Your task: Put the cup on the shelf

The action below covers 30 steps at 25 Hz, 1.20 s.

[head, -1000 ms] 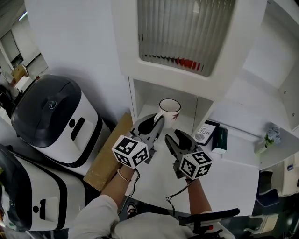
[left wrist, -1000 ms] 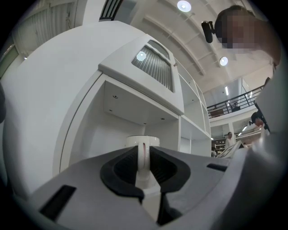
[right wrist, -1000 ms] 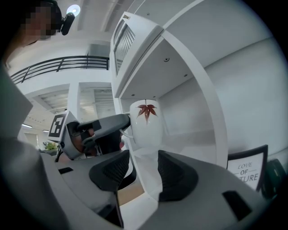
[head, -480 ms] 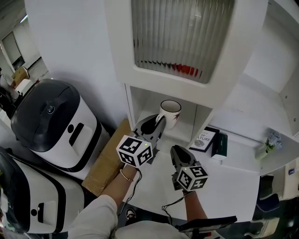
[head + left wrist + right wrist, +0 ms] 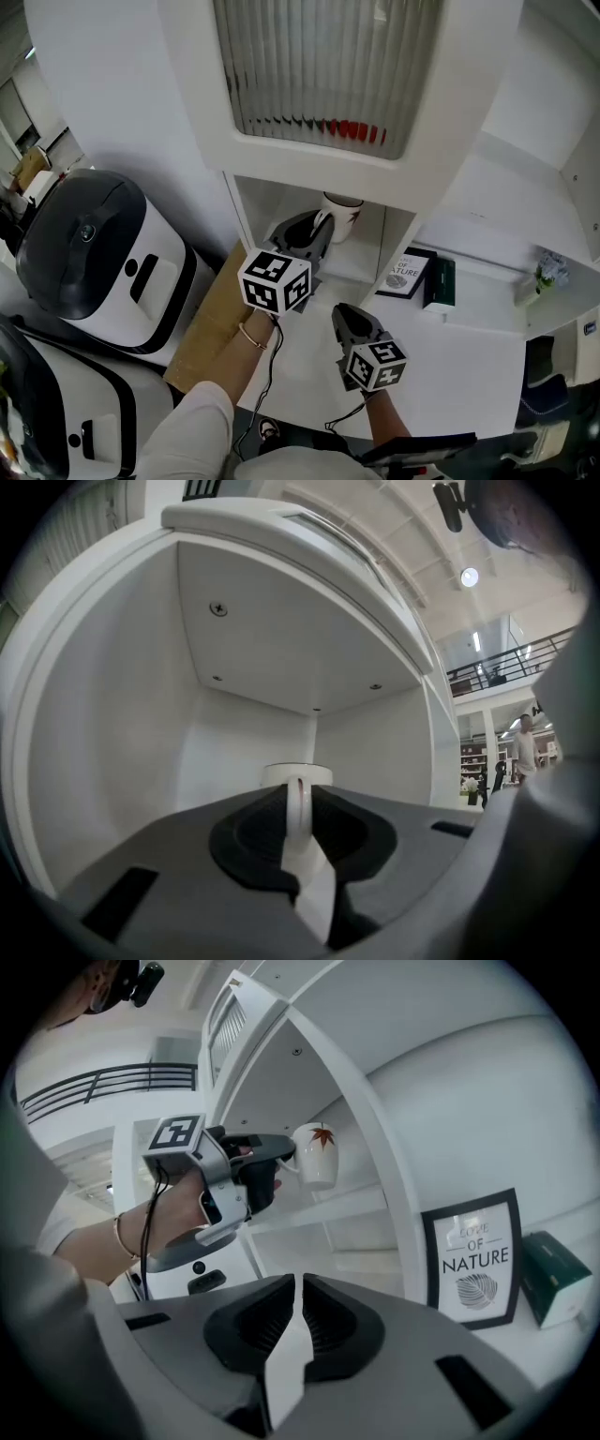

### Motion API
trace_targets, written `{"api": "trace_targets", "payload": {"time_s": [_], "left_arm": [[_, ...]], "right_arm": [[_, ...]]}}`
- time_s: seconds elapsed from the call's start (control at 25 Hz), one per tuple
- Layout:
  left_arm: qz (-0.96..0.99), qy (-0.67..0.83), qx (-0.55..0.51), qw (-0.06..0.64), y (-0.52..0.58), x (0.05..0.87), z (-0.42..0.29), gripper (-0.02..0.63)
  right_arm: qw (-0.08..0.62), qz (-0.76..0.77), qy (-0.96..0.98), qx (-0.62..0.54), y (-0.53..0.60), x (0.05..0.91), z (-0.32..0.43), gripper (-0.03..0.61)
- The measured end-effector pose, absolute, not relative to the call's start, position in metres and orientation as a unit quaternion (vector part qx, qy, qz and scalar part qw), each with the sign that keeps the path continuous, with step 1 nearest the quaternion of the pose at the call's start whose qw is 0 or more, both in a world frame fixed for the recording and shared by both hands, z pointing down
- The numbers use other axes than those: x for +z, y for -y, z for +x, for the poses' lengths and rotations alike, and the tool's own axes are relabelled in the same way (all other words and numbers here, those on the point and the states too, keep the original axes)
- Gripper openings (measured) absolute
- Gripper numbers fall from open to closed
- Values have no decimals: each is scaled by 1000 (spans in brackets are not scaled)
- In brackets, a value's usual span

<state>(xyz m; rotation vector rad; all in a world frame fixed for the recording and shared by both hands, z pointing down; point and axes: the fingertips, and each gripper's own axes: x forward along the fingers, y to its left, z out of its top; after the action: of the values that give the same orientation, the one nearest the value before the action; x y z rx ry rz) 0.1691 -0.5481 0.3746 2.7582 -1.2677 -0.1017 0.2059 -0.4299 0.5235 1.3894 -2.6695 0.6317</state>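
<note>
A white cup (image 5: 343, 215) with a red leaf print is inside the open compartment of the white shelf unit (image 5: 246, 217), partly hidden under the cabinet's front edge. My left gripper (image 5: 317, 228) is shut on its handle; in the left gripper view the handle (image 5: 297, 803) sits pinched between the jaws, with the cup (image 5: 298, 776) beyond. The right gripper view shows the cup (image 5: 317, 1154) held at the left gripper (image 5: 281, 1155), level with the shelf board. My right gripper (image 5: 339, 312) hangs lower, above the white table, its jaws (image 5: 298, 1288) closing, almost together, nothing between them.
A framed "Love of Nature" print (image 5: 409, 273) and a dark green box (image 5: 440, 282) stand on the table (image 5: 459, 361) right of the compartment. A black-and-white appliance (image 5: 94, 248) and a cardboard sheet (image 5: 211, 319) are at the left. A small plant (image 5: 547, 274) is at far right.
The left gripper has carried the cup forward and deeper into the shelf compartment. The right gripper has drawn back and down, and its jaws have gone from open to nearly together.
</note>
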Motion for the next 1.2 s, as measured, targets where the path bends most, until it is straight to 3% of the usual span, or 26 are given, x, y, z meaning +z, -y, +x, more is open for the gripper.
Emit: {"api": "trace_targets", "payload": {"time_s": [1.2], "left_arm": [[890,446,24,88,582,393,182,60]], "right_arm": [[36,462,845,265,425,562,216,34]]}}
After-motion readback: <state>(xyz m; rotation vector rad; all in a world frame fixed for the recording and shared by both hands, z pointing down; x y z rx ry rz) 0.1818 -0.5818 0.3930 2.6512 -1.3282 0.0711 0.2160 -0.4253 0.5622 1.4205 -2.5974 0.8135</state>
